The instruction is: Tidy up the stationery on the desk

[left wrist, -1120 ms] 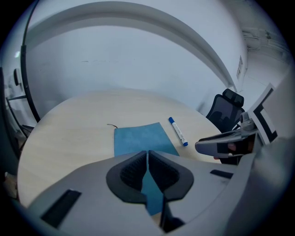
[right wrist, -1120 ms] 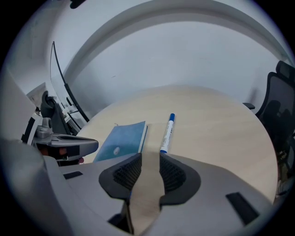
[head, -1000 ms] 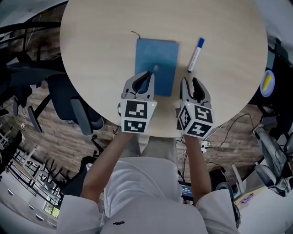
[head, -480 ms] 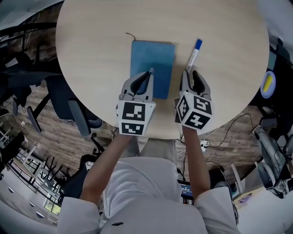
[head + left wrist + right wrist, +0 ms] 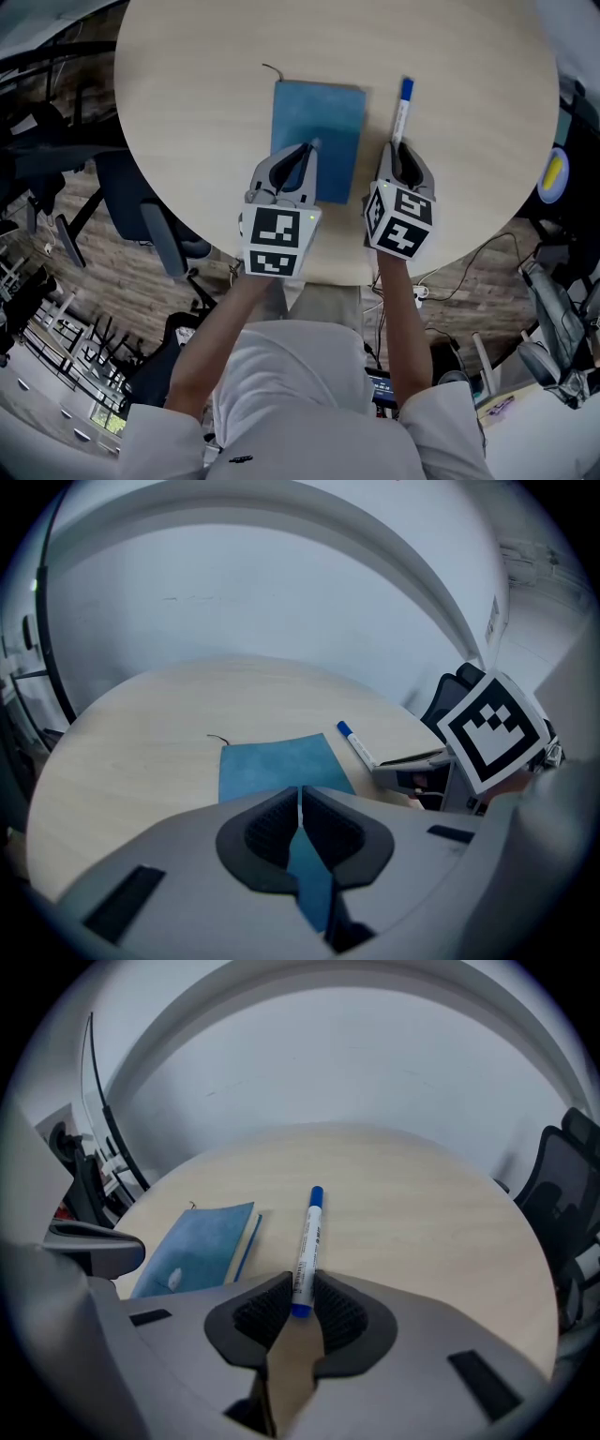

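A blue notebook (image 5: 319, 117) lies closed near the middle of the round wooden table (image 5: 206, 75). To its right is a white marker (image 5: 403, 108) with a blue cap. My left gripper (image 5: 307, 148) is shut, its tips over the notebook's near part (image 5: 277, 766). My right gripper (image 5: 397, 147) has just been closing its jaws. The marker's near end (image 5: 302, 1293) is between its pads, and they press on it from both sides. In the right gripper view the notebook (image 5: 202, 1246) shows to the left of the marker.
Dark office chairs (image 5: 141, 216) stand under the table's left edge and another chair (image 5: 562, 1194) at the right. A yellow and blue object (image 5: 550, 172) lies off the table's right side. Cables (image 5: 469, 262) trail on the floor below.
My right gripper has moved forward and down to the marker's near end, and its jaws have narrowed around it. The left gripper and the notebook have stayed put.
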Tool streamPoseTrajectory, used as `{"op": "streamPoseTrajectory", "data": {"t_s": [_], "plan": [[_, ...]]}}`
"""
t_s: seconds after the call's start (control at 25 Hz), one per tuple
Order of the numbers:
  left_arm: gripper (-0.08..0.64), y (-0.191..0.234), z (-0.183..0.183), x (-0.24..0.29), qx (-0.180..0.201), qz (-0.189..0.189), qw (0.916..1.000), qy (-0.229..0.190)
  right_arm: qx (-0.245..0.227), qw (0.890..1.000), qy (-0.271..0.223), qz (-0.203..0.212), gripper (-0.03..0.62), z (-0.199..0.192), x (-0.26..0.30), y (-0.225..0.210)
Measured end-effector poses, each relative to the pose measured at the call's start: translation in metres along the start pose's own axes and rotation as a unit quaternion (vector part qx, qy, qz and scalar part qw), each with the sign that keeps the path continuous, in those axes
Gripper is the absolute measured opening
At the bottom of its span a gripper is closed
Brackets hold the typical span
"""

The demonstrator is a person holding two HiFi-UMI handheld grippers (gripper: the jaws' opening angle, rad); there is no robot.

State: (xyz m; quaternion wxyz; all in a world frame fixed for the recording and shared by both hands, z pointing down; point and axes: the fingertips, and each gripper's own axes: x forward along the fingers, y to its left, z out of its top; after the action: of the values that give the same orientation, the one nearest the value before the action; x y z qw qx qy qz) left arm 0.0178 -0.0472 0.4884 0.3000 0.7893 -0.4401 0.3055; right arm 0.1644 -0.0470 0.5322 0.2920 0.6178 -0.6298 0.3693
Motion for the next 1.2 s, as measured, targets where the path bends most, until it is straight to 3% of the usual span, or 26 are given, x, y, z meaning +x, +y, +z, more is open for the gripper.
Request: {"op": "streamPoseTrajectory", "data": {"t_s": [0.88, 1.2], "plan": [[0.031, 0.004, -0.022, -0.025, 0.003, -0.012, 0.9999, -0.006, 0.011, 0.997, -0.066, 0.032, 0.091, -0.009, -0.051, 0.031], [0.031, 0.005, -0.031, -0.03, 0.004, -0.012, 0.9999, -0.004, 0.02, 0.997, -0.055, 0.05, 0.091, -0.035, -0.061, 0.04]]}}
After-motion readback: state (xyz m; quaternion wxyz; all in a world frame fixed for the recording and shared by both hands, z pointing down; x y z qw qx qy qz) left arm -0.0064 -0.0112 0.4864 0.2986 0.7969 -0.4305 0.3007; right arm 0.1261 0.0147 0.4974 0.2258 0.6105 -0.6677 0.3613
